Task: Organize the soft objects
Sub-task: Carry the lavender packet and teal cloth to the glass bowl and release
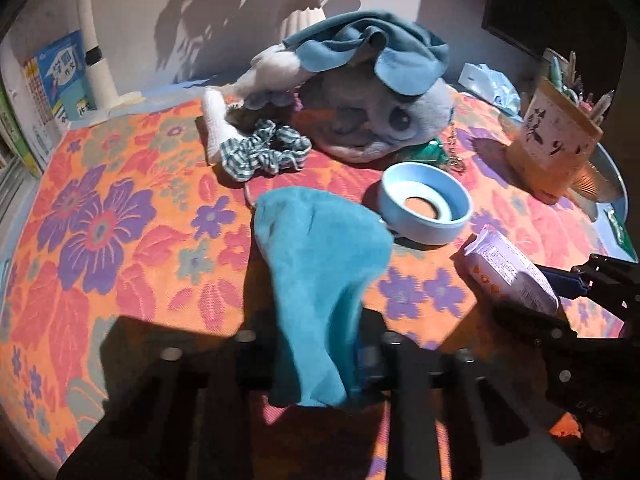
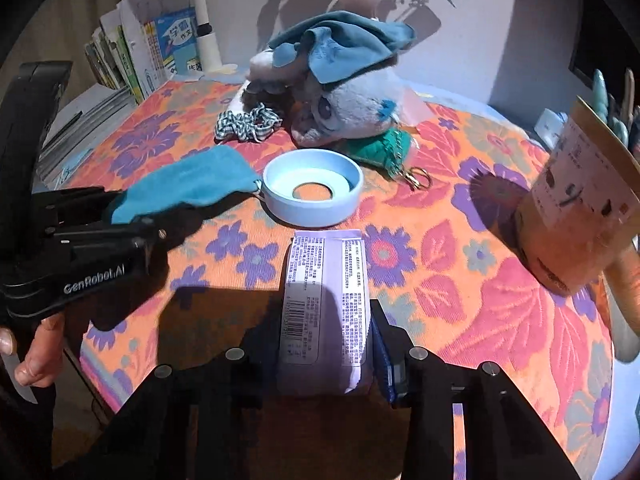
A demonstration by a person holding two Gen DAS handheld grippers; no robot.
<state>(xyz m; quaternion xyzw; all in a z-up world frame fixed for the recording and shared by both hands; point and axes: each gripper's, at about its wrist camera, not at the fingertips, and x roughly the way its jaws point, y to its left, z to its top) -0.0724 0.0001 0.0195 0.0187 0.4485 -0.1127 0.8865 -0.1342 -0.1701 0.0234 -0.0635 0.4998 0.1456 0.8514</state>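
Observation:
My left gripper [image 1: 320, 356] is shut on a teal cloth [image 1: 320, 280], held just above the floral tablecloth; the cloth also shows in the right wrist view [image 2: 192, 188]. My right gripper [image 2: 324, 364] is shut on a lilac tissue pack [image 2: 324, 304], which also shows in the left wrist view [image 1: 512, 272]. A grey plush toy [image 1: 380, 120] lies at the back under a blue-grey cloth [image 1: 372, 48]. A checked scrunchie [image 1: 264, 152] lies beside it. A green pouch [image 2: 380, 148] with a chain sits by the plush.
A light blue ring-shaped dish [image 1: 424, 208] stands mid-table. A paper cup of pens [image 1: 556, 136] stands at the right. Books [image 2: 152, 48] lean at the back left. A white vase [image 1: 304, 16] stands behind the plush. The floral tablecloth [image 1: 120, 240] covers the round table.

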